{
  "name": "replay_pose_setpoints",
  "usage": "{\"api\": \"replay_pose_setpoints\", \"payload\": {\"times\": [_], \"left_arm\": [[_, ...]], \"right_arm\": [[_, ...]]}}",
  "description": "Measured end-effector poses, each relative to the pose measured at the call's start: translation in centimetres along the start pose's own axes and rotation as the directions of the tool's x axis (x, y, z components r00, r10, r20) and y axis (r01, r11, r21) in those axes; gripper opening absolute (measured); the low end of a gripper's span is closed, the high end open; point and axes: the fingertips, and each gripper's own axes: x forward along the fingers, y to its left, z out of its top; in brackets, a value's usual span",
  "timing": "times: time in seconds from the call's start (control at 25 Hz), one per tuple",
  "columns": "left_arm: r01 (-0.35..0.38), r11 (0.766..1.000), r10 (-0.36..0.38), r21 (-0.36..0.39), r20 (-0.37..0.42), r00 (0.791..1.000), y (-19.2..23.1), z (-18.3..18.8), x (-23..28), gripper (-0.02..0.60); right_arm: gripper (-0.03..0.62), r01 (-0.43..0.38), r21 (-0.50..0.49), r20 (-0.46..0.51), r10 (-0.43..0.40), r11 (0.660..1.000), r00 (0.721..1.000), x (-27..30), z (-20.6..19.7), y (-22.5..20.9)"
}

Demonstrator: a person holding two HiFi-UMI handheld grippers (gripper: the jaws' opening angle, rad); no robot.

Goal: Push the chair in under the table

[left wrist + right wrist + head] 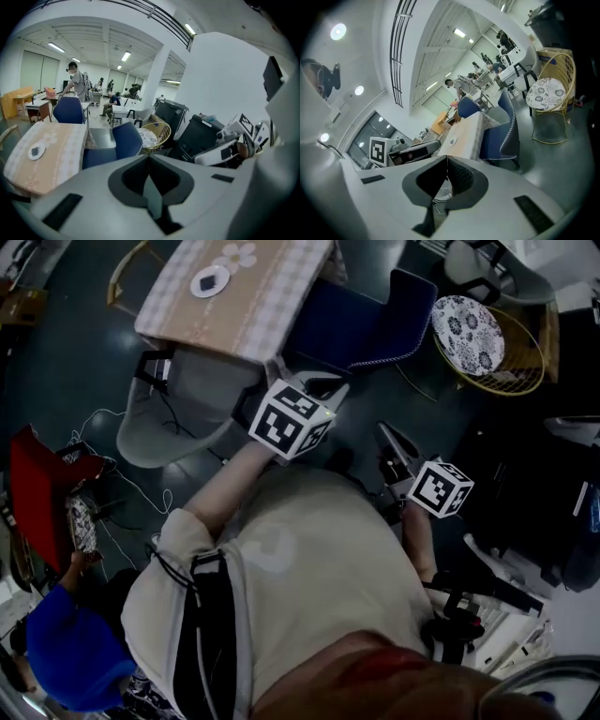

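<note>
A table (281, 306) under a checked cloth stands at the top of the head view. A blue chair (375, 320) stands at its right side, its back towards me and its seat partly under the top. A grey chair (178, 423) is at the table's near left corner. My left gripper (330, 388) is shut and empty, in the air just short of the blue chair. My right gripper (384, 430) is also shut and empty, lower right of it. The left gripper view shows the shut left gripper (150, 161) below the blue chair (124, 140). The right gripper view shows the shut right gripper (446, 161), the table (466, 136) and the blue chair (504, 136).
A wicker chair (525, 381) with a patterned cushion stands right of the blue chair. Black cases (525, 484) fill the right side. Cables (122, 484) lie on the floor at the left, by a red object (37, 488) and a person in blue (66, 652). A small plate (210, 280) lies on the table.
</note>
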Motion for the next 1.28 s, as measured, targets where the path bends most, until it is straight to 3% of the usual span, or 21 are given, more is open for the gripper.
{"api": "replay_pose_setpoints", "payload": {"times": [0.44, 0.76, 0.92, 1.08, 1.28], "left_arm": [[-0.147, 0.988, 0.149, -0.039, 0.040, 0.988, -1.3, 1.8, 1.0, 0.009], [-0.239, 0.965, 0.243, -0.106, 0.026, 0.970, 0.7, -0.5, -2.1, 0.008], [-0.227, 0.965, 0.234, -0.131, 0.044, 0.971, 3.0, 0.2, -1.5, 0.008], [-0.163, 0.980, 0.171, -0.117, 0.053, 0.984, 4.4, 1.4, 0.3, 0.009], [-0.120, 0.988, 0.132, -0.100, 0.122, 0.984, 8.1, 5.0, 1.3, 0.009]], "right_arm": [[0.012, -0.103, -0.039, -0.082, 0.099, 0.994, 0.992, -1.3, 2.6, -2.9], [0.012, -0.140, -0.063, -0.162, 0.128, 0.988, 0.978, 1.0, 1.6, -1.8], [0.012, -0.130, -0.077, -0.175, 0.115, 0.989, 0.978, 2.6, 2.6, -1.4], [0.012, -0.066, -0.072, -0.145, 0.055, 0.995, 0.988, 3.1, 3.9, -2.0], [0.012, -0.030, -0.124, -0.133, 0.014, 0.992, 0.991, 6.3, 7.7, -1.9]]}}
